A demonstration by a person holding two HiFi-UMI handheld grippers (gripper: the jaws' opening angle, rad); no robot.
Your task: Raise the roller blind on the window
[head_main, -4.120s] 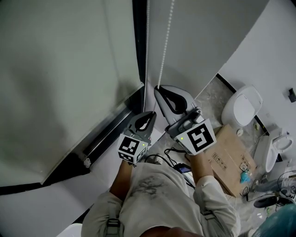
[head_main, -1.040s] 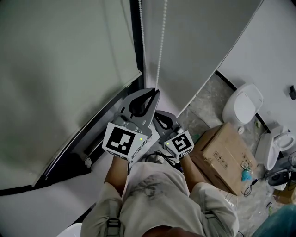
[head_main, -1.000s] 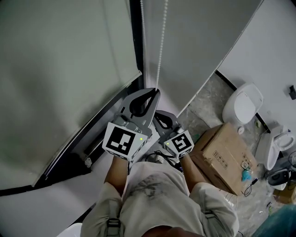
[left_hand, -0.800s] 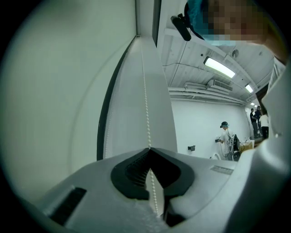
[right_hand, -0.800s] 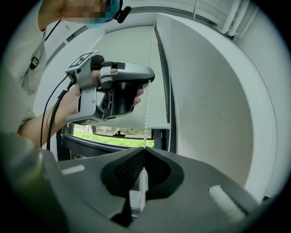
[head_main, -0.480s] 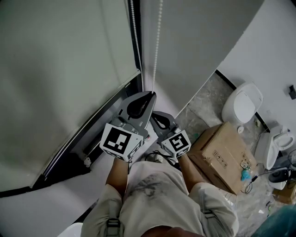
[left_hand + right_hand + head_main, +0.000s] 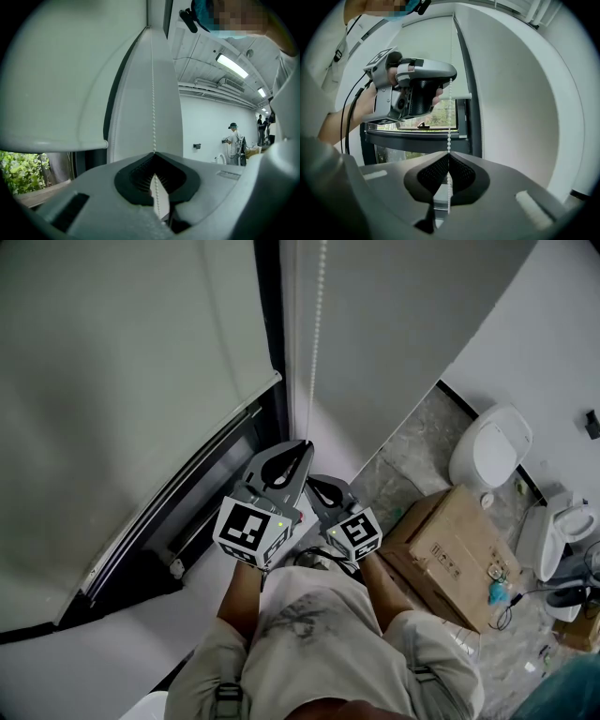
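Note:
A white bead chain hangs beside the dark window frame. The grey roller blind covers most of the window, and its bottom bar hangs above the sill. My left gripper is shut on the chain, which runs down between its closed pads. Just below it, my right gripper is shut on the same chain, pinched at its tip. The right gripper view shows the left gripper higher up on the chain.
A cardboard box lies on the floor at the right, with a white toilet and another fixture beyond it. Greenery shows under the blind. A person stands far off by a wall.
My left gripper has come down a little with the chain in it. The blind's bottom bar has risen slightly. The right gripper stays low on the chain.

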